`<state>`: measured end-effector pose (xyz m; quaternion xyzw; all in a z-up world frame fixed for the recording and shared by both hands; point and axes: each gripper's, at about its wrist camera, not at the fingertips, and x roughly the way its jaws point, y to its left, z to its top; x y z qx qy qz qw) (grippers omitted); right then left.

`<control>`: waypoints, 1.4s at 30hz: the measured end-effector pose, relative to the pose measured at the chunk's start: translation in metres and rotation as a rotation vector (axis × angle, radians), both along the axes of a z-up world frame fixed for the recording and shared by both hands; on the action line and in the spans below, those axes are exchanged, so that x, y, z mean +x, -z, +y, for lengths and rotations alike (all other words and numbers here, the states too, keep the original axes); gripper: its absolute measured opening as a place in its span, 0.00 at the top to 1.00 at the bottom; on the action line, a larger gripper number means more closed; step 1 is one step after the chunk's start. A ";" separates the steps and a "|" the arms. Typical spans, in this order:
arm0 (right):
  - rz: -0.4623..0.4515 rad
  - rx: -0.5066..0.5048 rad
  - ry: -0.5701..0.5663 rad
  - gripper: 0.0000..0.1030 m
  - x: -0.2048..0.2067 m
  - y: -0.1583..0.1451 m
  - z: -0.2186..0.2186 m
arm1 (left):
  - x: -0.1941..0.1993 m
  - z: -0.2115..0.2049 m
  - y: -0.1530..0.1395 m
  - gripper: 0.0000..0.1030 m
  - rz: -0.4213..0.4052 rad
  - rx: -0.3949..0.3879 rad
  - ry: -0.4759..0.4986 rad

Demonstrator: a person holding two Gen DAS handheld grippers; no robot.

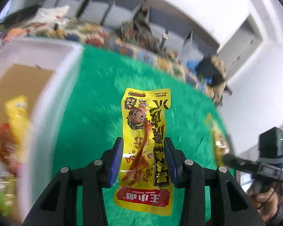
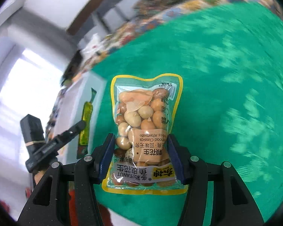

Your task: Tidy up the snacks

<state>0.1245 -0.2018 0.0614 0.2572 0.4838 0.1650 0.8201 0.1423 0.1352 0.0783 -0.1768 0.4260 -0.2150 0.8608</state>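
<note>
My left gripper [image 1: 143, 140] is shut on a long yellow snack packet [image 1: 145, 131] with a cartoon figure, held up above the green furry cloth [image 1: 96, 94]. Its blue pads [image 1: 115, 158] press on both long edges. My right gripper [image 2: 141, 137] is shut on a clear peanut packet [image 2: 145, 116] with a yellow border, also lifted off the cloth [image 2: 226, 75]. Each gripper shows in the other's view: the right gripper [image 1: 225, 156] at the right edge with its packet [image 1: 217, 131] seen edge-on, and the left gripper [image 2: 81, 125] at the left with the yellow packet [image 2: 86, 120].
A white bin [image 1: 47, 103] stands left of the cloth, with a cardboard floor [image 1: 22, 77] and several snack packets [image 1: 17, 113] inside. A patterned cloth [image 1: 160, 60] with blurred clutter runs along the far edge. A hand [image 1: 262, 203] holds the right gripper's handle.
</note>
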 end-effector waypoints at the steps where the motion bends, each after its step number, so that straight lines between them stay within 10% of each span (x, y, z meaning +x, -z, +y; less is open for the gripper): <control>1: -0.012 0.006 -0.028 0.43 0.003 -0.008 0.014 | -0.006 0.018 -0.012 0.59 -0.020 0.001 -0.023; 6: -0.083 0.061 -0.261 0.43 0.017 -0.050 0.142 | -0.030 0.122 -0.039 0.58 -0.051 0.140 -0.178; 11: -0.122 0.027 -0.443 0.42 0.030 -0.057 0.280 | -0.044 0.197 0.001 0.52 0.039 0.364 -0.337; 16: -0.019 -0.013 -0.517 0.32 0.036 -0.015 0.367 | -0.057 0.221 0.036 0.19 0.093 0.473 -0.406; 21: 0.048 -0.098 -0.538 0.32 0.019 0.006 0.371 | -0.079 0.216 0.034 0.08 0.034 0.552 -0.442; 33: -0.248 -0.380 -0.436 0.29 -0.015 -0.047 0.357 | -0.116 0.213 -0.028 0.02 -0.100 0.574 -0.619; 42: -0.223 -0.457 -0.444 0.29 -0.024 -0.046 0.364 | -0.119 0.206 -0.030 0.02 0.009 0.626 -0.606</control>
